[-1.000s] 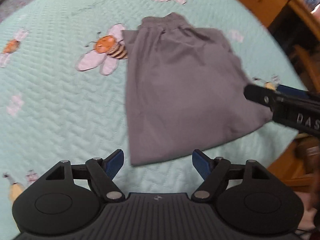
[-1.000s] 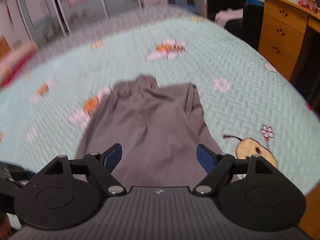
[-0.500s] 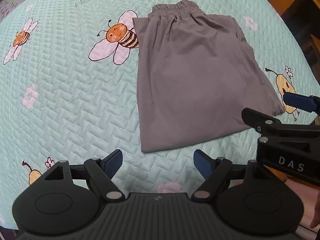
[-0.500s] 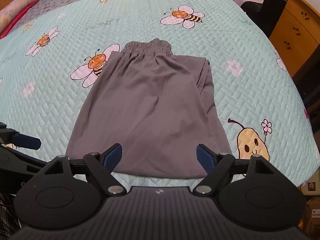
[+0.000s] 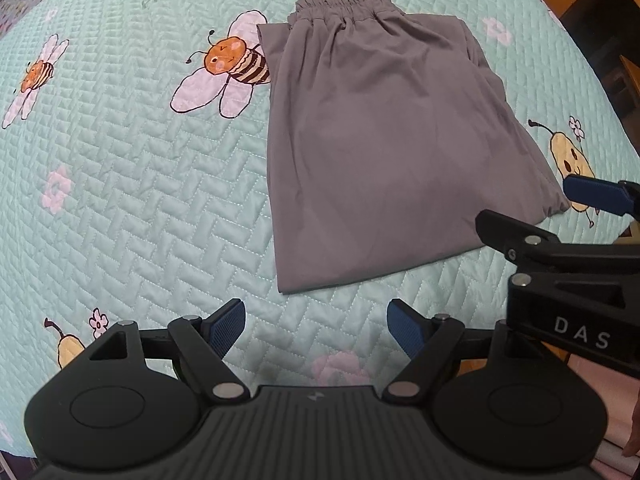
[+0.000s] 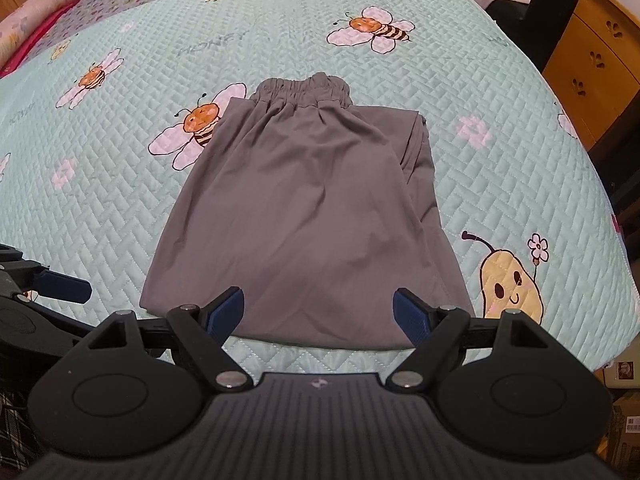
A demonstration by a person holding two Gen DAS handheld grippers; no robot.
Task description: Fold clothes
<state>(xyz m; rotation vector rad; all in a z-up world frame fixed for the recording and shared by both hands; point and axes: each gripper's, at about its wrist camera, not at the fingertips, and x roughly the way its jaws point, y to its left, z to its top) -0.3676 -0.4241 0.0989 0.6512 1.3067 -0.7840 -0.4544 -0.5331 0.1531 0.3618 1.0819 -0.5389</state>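
Hovering fingers (image 5: 316, 328) spread above trousers (image 5: 384, 136)

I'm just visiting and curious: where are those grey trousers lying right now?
The grey trousers lie flat on the mint bee-print quilt in the right wrist view, waistband at the far end beside a printed bee, near hem just ahead of the open fingers.

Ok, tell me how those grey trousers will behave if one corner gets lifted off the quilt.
The trousers will probably go floppy: the thin cloth lies flat in soft creases, so a lifted corner should sag and trail. The stacked layers along the right edge may slide apart. They look light, and the quilt is smooth, so a push would likely bunch them rather than shift them whole.
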